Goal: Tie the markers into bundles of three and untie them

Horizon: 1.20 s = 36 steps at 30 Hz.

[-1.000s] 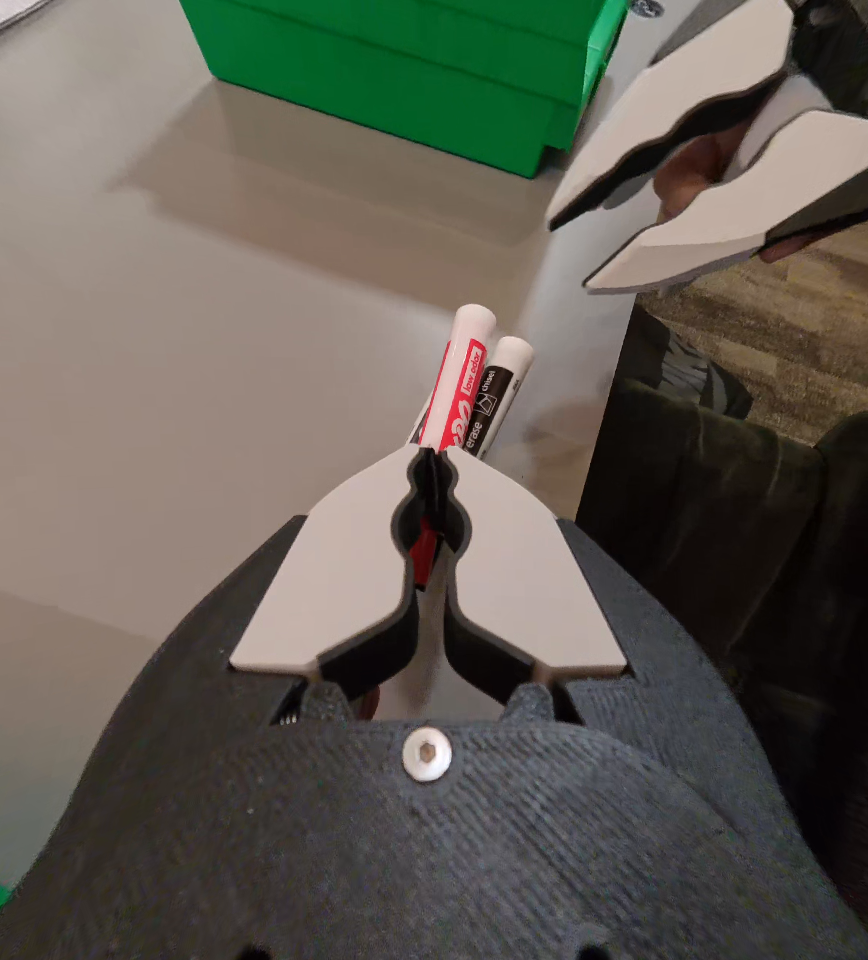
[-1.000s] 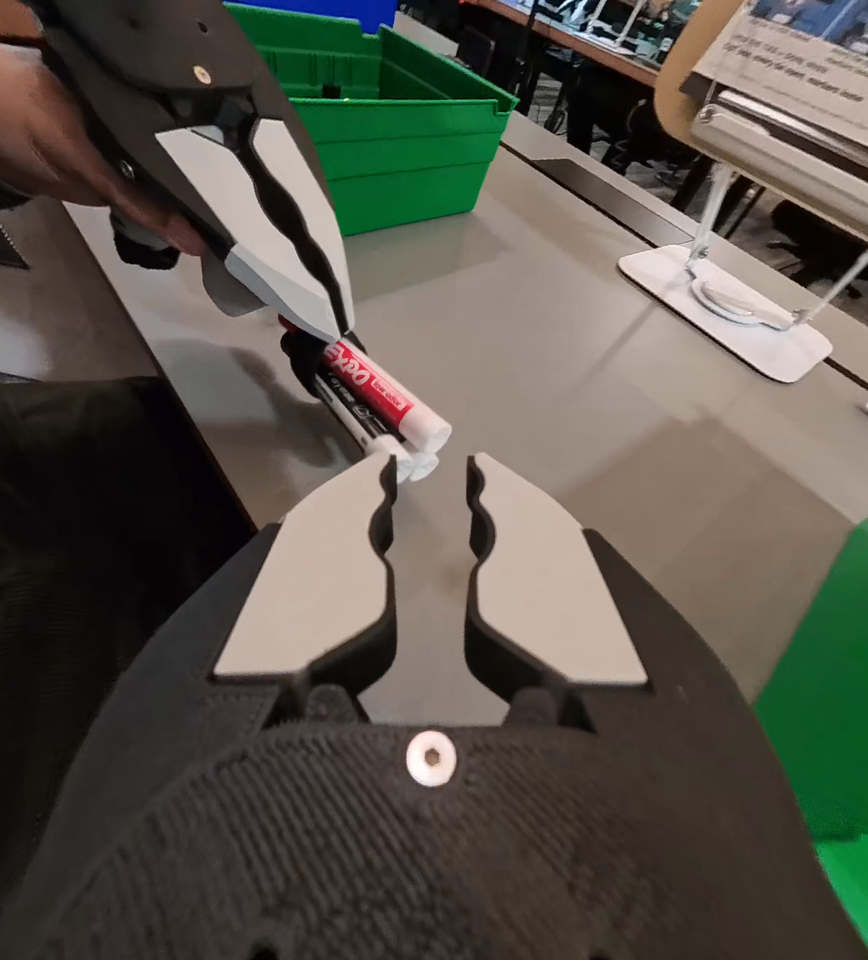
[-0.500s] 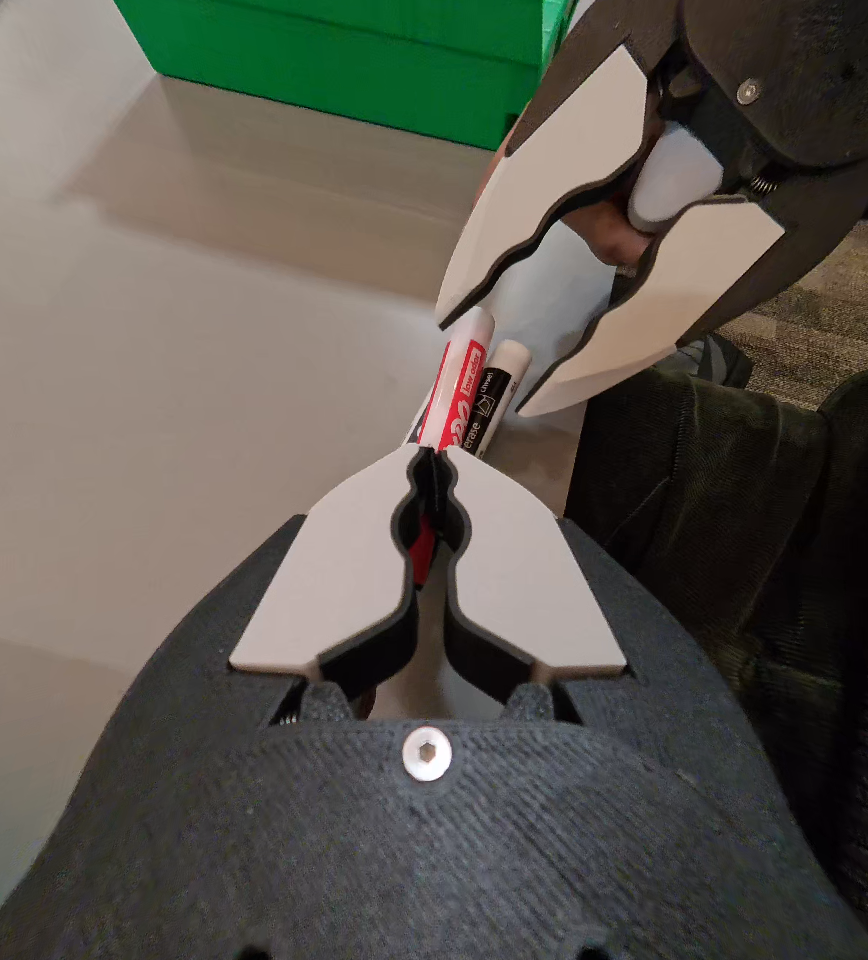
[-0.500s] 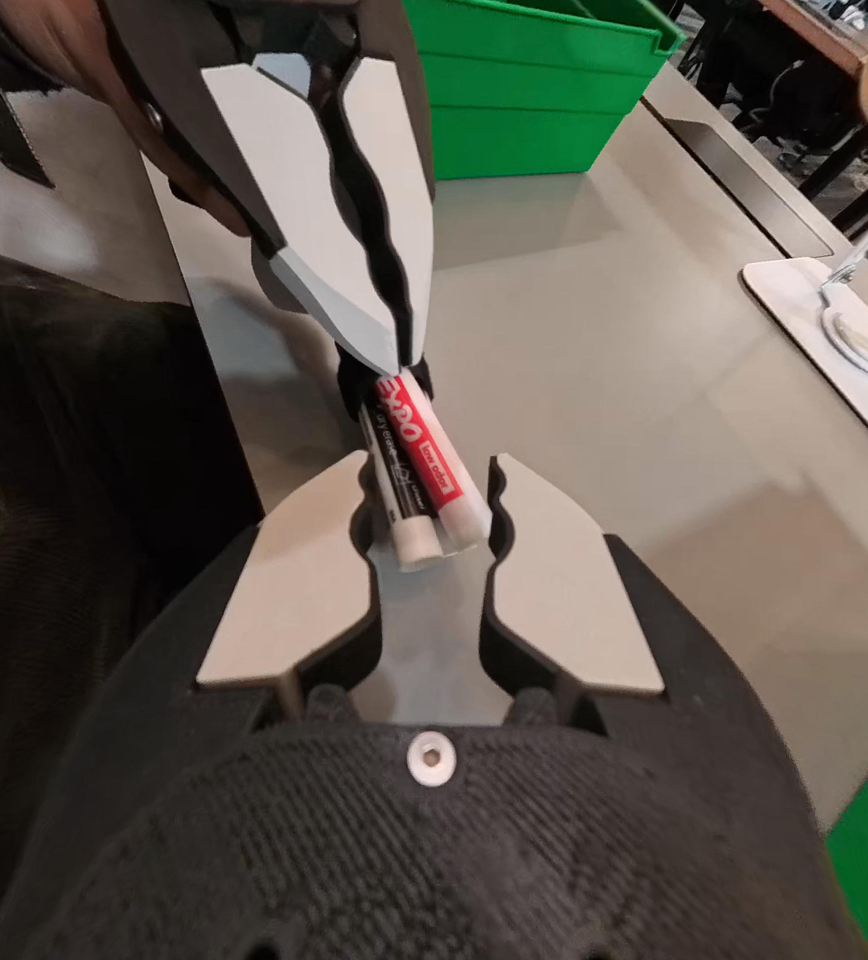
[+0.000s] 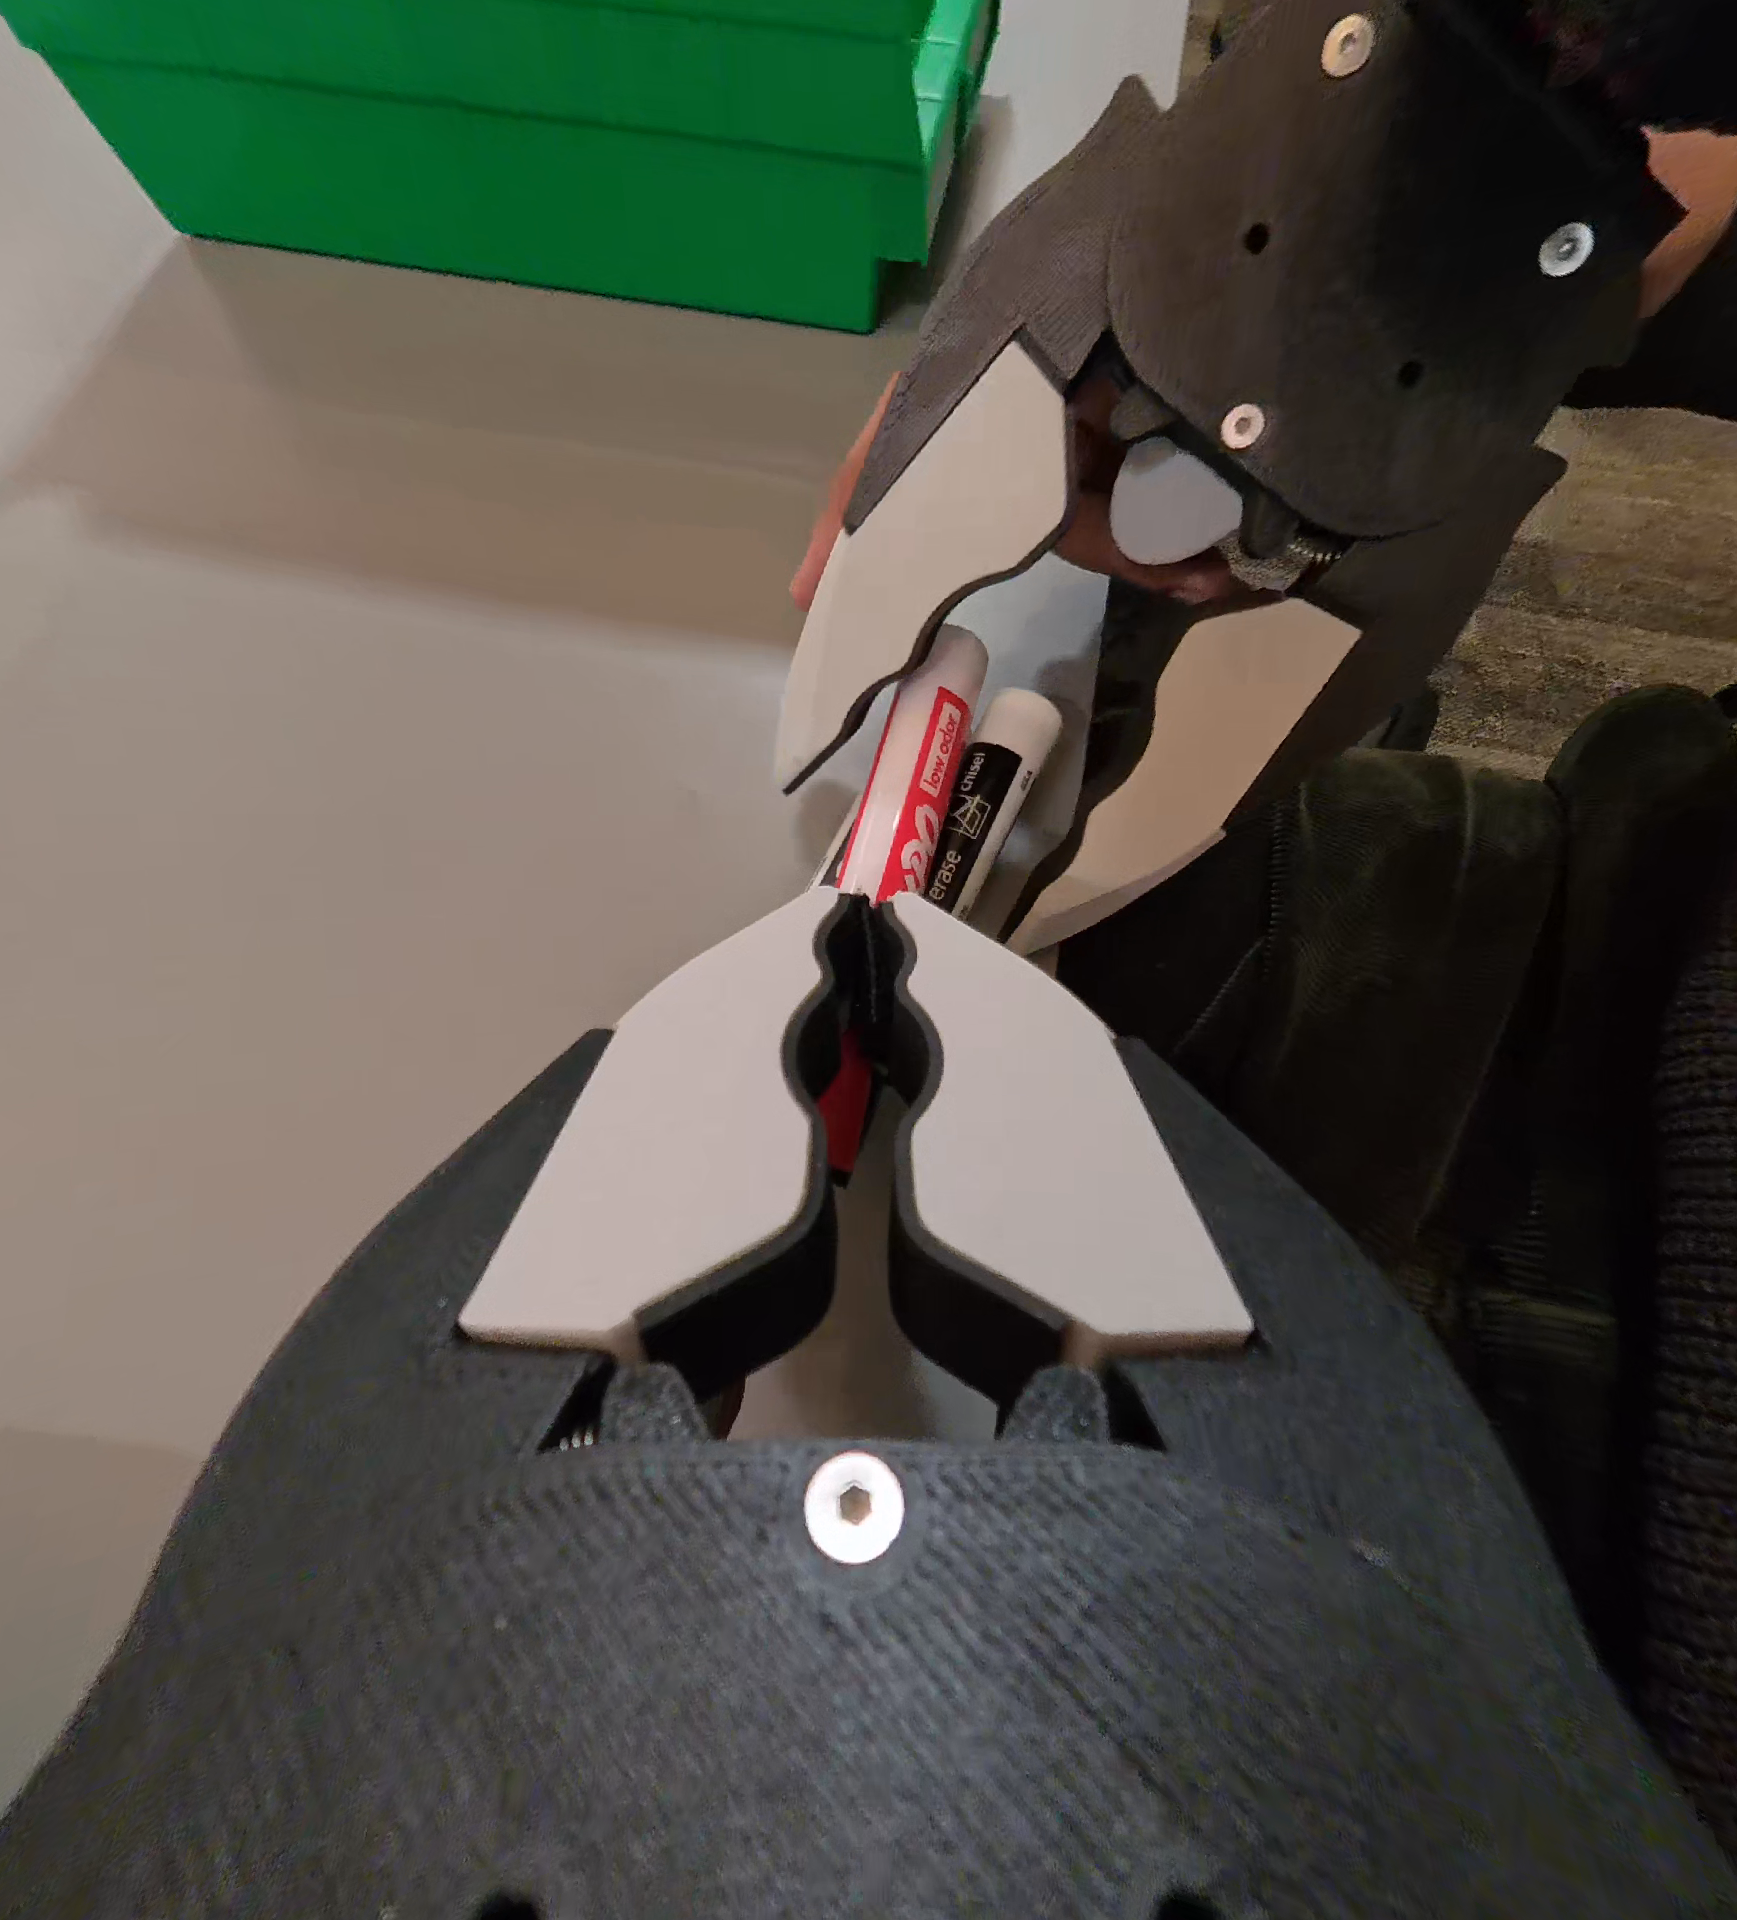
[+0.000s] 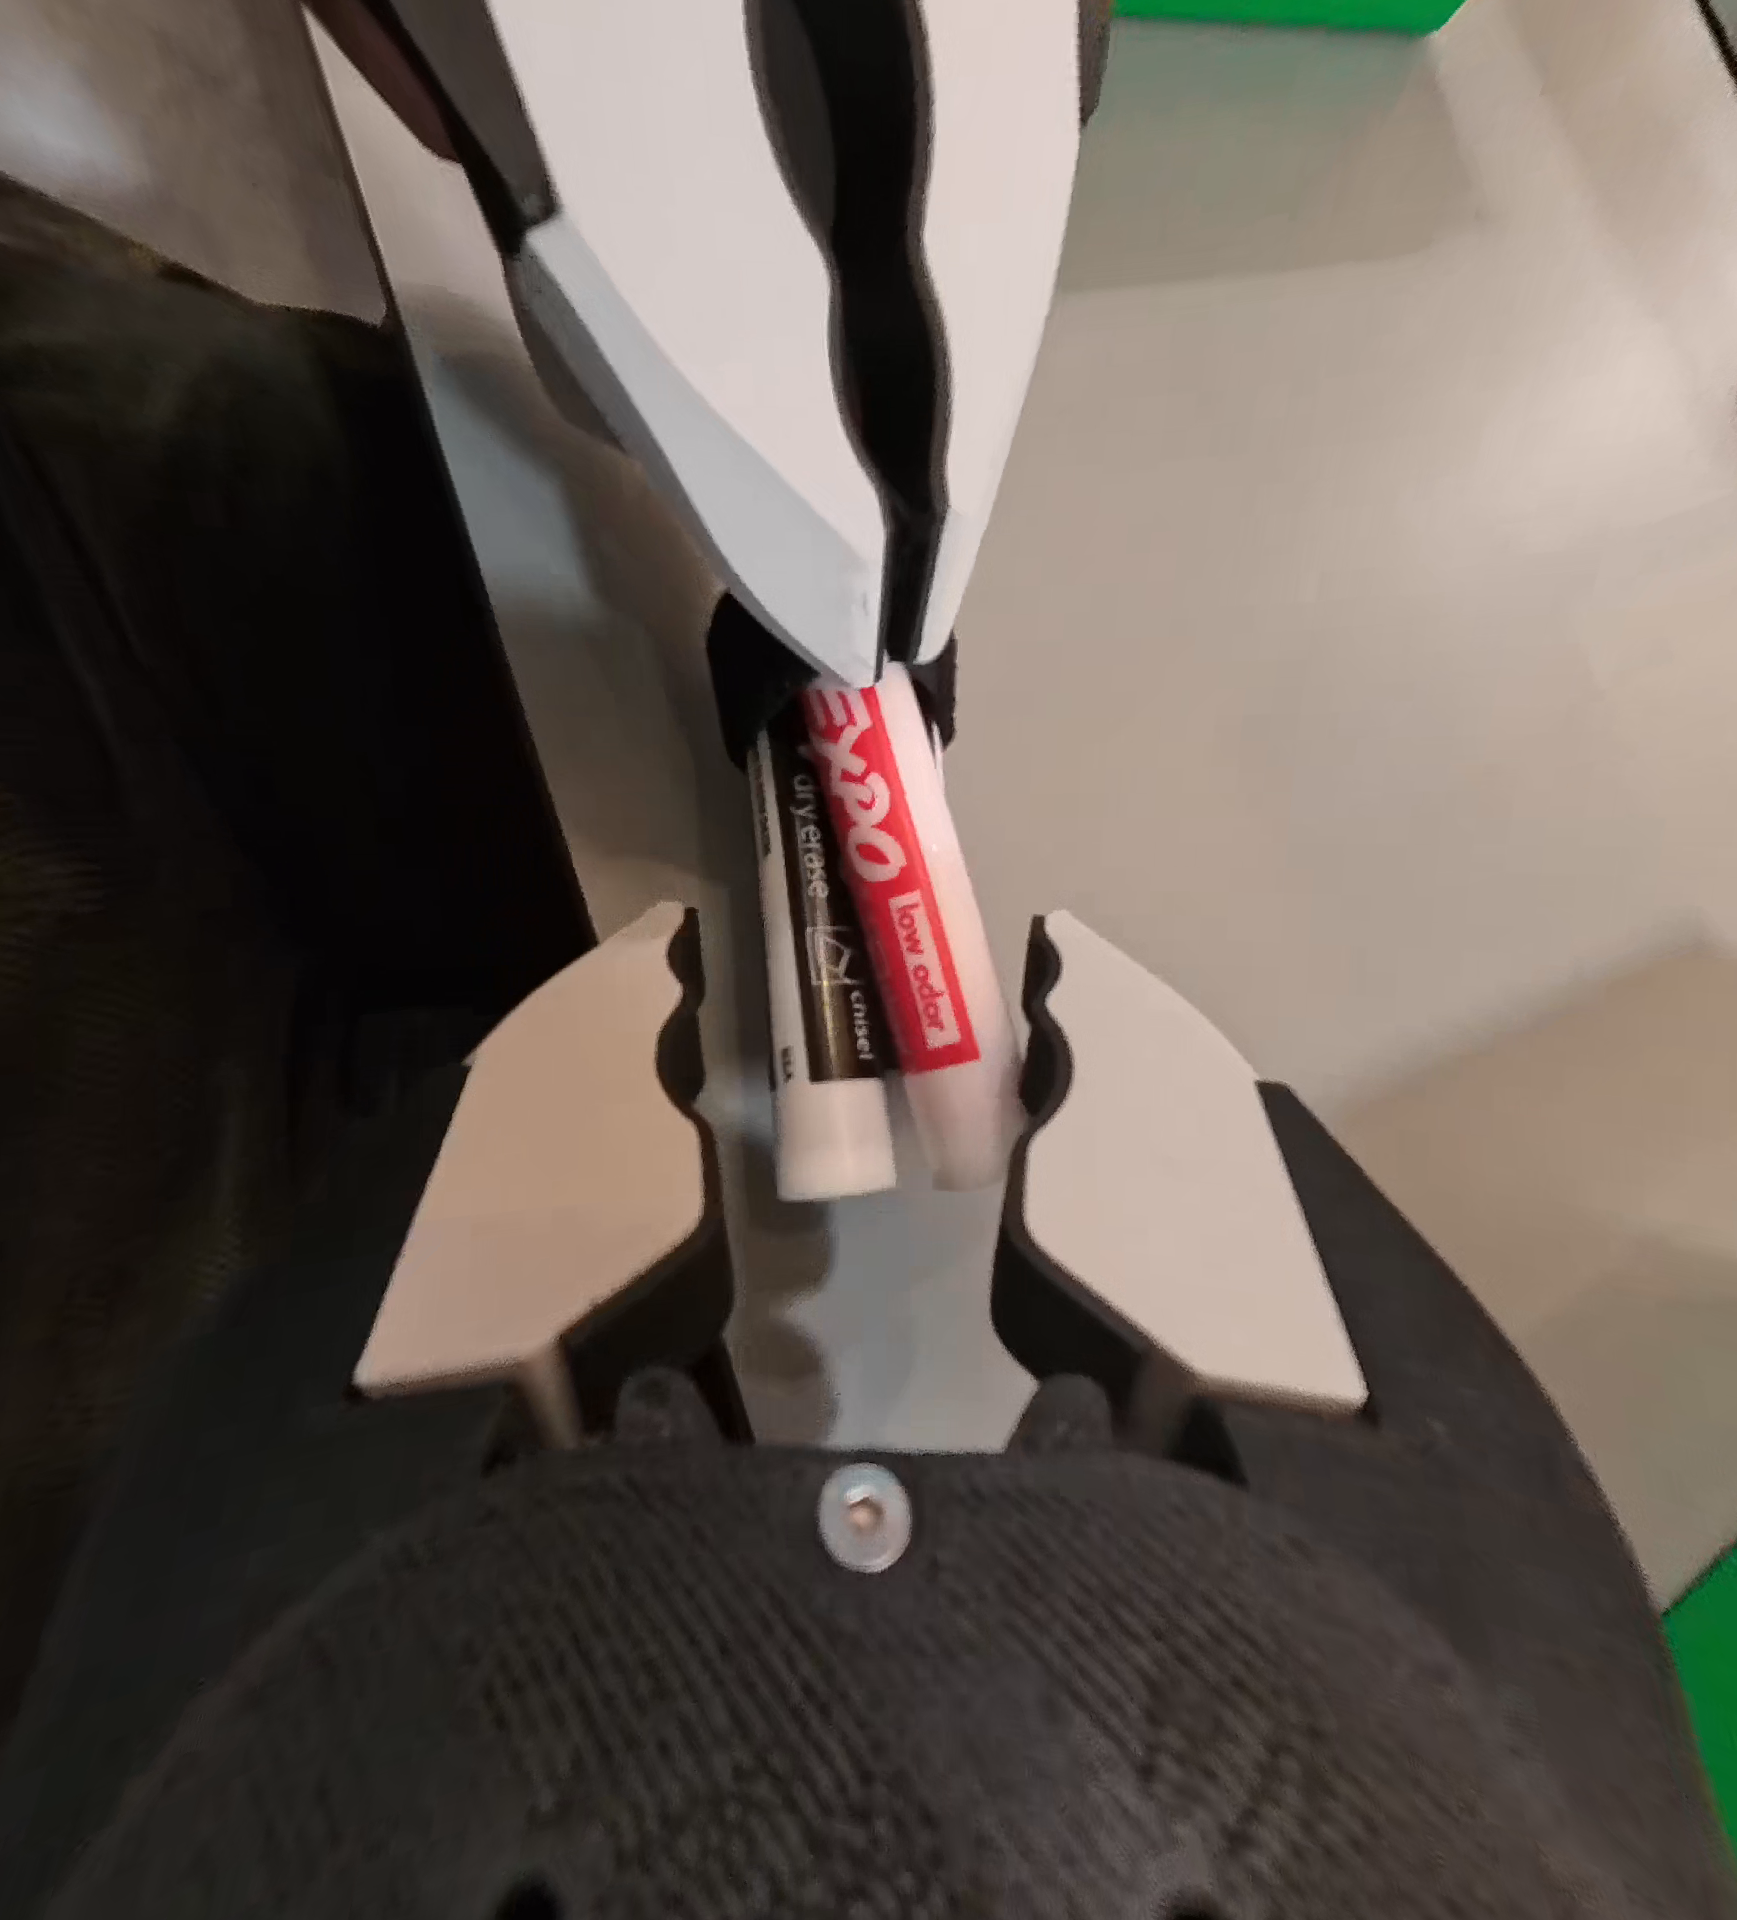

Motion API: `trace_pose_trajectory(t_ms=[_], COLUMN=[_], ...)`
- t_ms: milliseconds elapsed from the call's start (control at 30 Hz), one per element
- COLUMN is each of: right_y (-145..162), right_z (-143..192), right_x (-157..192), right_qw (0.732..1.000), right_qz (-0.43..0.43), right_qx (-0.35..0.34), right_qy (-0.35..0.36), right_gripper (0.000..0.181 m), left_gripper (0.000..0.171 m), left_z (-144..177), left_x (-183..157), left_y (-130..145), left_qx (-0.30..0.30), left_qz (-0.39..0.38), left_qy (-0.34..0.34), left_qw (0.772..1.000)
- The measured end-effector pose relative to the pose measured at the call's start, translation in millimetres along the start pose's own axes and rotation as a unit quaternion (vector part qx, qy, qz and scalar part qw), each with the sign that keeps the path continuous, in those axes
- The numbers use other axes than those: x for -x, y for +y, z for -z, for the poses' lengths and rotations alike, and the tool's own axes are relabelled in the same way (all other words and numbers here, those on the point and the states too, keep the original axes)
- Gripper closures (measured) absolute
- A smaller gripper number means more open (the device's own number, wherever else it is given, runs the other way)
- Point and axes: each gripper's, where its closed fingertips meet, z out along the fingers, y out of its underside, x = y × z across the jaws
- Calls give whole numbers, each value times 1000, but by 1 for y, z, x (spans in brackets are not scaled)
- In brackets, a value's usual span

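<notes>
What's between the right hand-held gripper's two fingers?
The white ends of two markers, one red-labelled and one black-labelled, held by the left hand-held gripper. The right hand-held gripper is open around them. The right wrist view shows it best.

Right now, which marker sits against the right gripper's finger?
The red marker: its barrel lies against one finger of the open right gripper; the black marker beside it hangs clear.
</notes>
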Motion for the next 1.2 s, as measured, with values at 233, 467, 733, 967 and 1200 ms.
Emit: trace_pose_trajectory(t_ms=[233,467,733,967,1200], right_y=[8,10,12,14,16], right_z=[-2,-1,0,2,1], right_x=[2,5,3,1,0], right_qw=[1000,999,998,997,997], right_qz=[2,-5,11,21,8], right_qx=[26,34,57,78,78], right_qy=[-6,-19,-16,-10,-13], right_gripper=[126,133,141,142,142], left_gripper=[166,166,166,166,164], left_z=[0,1,0,-1,-3], left_x=[-11,-13,-12,-12,-9], left_y=[-6,-11,-10,-9,-10], left_qx=[-14,-23,-21,-20,-31], left_qz=[-29,-51,-58,-59,-44], left_qy=[14,5,-2,-4,-12], left_qw=[999,998,998,998,998])
